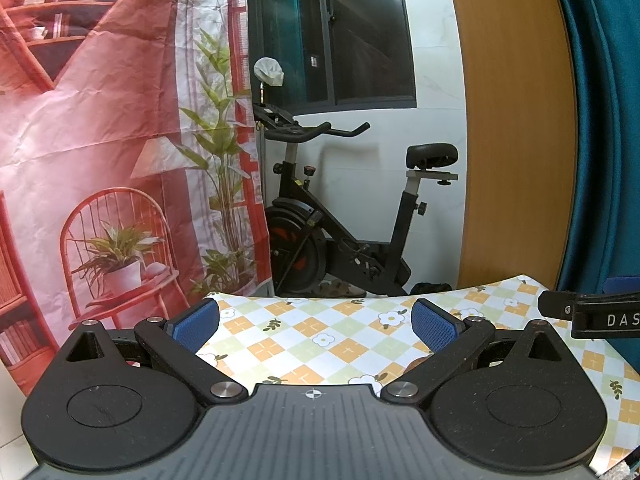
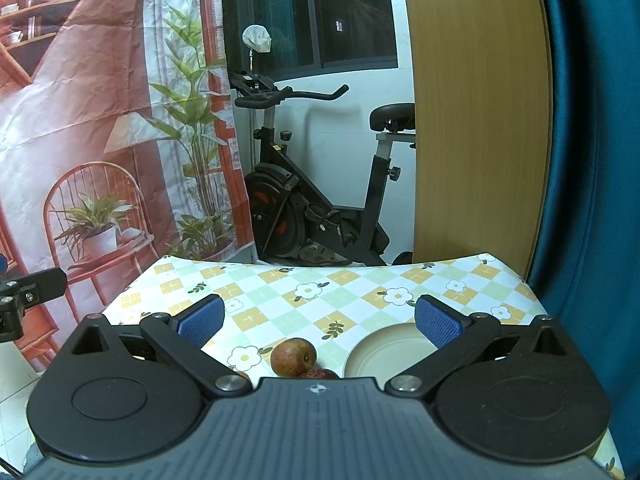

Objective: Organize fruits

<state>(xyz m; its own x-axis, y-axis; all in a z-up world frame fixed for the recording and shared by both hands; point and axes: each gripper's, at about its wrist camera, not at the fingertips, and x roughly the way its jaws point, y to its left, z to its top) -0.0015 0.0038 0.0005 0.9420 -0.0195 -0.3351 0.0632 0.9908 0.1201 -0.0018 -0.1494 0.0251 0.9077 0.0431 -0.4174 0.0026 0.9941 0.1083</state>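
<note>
In the right wrist view a brown round fruit point(image 2: 293, 357) lies on the checked tablecloth point(image 2: 320, 300), with a red fruit point(image 2: 320, 374) just below it, partly hidden by the gripper body. A cream plate point(image 2: 384, 354) lies to their right. My right gripper point(image 2: 318, 322) is open and empty, held above the fruits and plate. My left gripper point(image 1: 316, 326) is open and empty above the tablecloth point(image 1: 320, 344). A small brown patch of something point(image 1: 418, 361) shows by its right finger.
An exercise bike point(image 2: 320, 184) stands beyond the table's far edge. A printed backdrop point(image 1: 100, 160) hangs at the left, a wooden panel point(image 1: 516, 120) and a teal curtain point(image 1: 608, 120) at the right. The right gripper's finger point(image 1: 588, 312) shows at the left wrist view's right edge.
</note>
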